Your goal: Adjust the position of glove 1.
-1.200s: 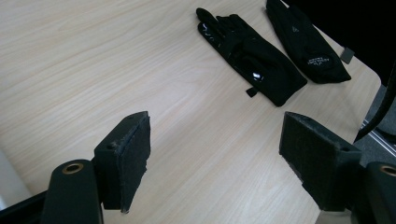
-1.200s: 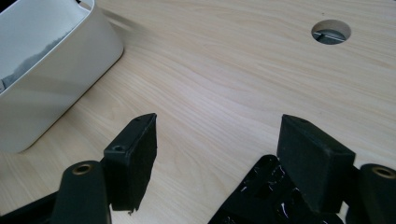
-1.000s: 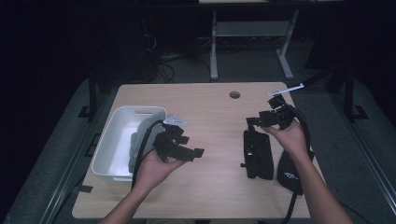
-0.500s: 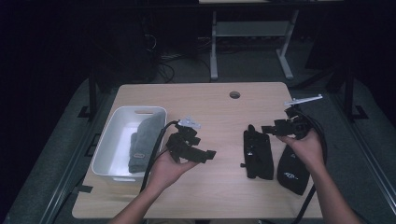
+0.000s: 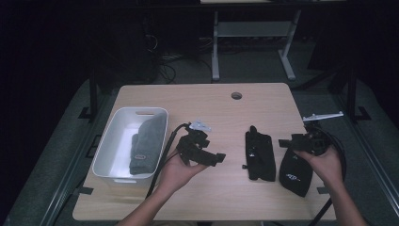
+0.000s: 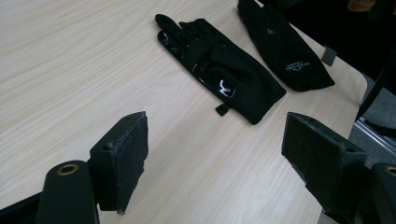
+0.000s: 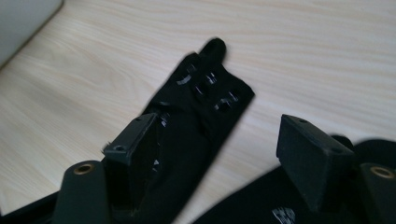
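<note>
A black glove (image 5: 259,153) lies flat on the wooden table (image 5: 226,113), fingers pointing away from the person. Just right of it lies a second black cloth piece (image 5: 295,173) with a small white logo. My left gripper (image 5: 217,157) hovers left of the glove, jaws open and empty; its own view looks at the glove (image 6: 219,70) and the logo piece (image 6: 285,46) beyond my left gripper (image 6: 217,158). My right gripper (image 5: 285,142) hangs above the gap between the two pieces, open, and my right gripper (image 7: 215,154) holds nothing, with the glove (image 7: 196,112) and the logo piece (image 7: 261,200) below it.
A white bin (image 5: 108,155) stands at the table's left side with a grey folded cloth (image 5: 148,143) in it. A round cable hole (image 5: 236,95) sits near the far edge. The table's right edge runs close to the logo piece.
The right hand has come toward the person and lower, to just above the logo piece. The left hand has shifted right toward the glove. Both grippers stay open.
</note>
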